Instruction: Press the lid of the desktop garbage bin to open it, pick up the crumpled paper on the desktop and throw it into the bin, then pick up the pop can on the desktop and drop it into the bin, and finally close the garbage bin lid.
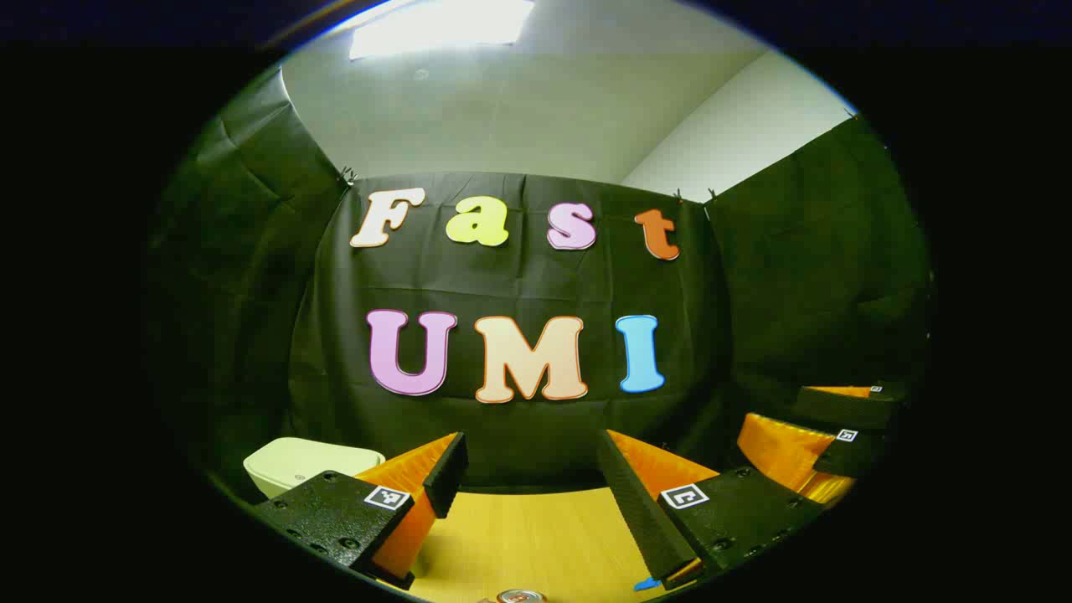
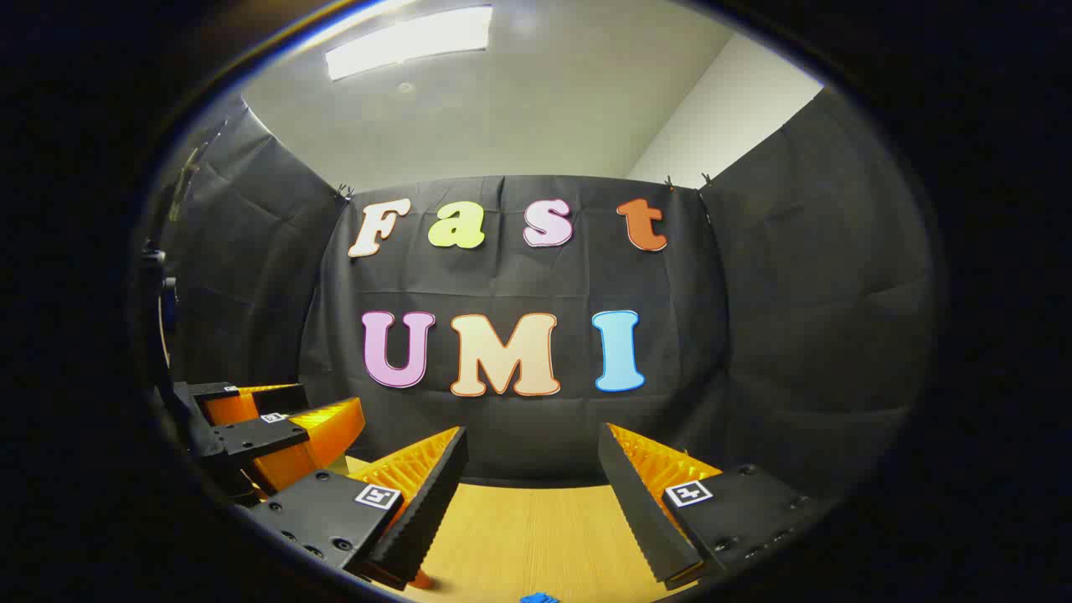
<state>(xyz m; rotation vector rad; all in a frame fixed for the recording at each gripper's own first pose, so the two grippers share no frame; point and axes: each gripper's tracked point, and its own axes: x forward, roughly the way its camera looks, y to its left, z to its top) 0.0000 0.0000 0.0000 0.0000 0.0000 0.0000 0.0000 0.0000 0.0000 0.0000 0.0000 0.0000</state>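
In the left gripper view the pale bin (image 1: 310,463), its lid down, sits at the far left of the wooden table (image 1: 528,536), partly behind my left finger. My left gripper (image 1: 532,481) is open, held above the table with nothing between its fingers. The top of the pop can (image 1: 521,596) peeks in at the bottom edge, just below the gap. The right gripper (image 1: 825,435) shows off to the right, open. In the right gripper view my right gripper (image 2: 532,477) is open and empty over the table (image 2: 528,536), with the left gripper (image 2: 276,427) at the far left.
Black cloth walls close the booth on the back and both sides. A small blue mark (image 1: 646,584) lies on the table near the front, and a blue bit (image 2: 540,598) shows at the bottom edge of the right gripper view.
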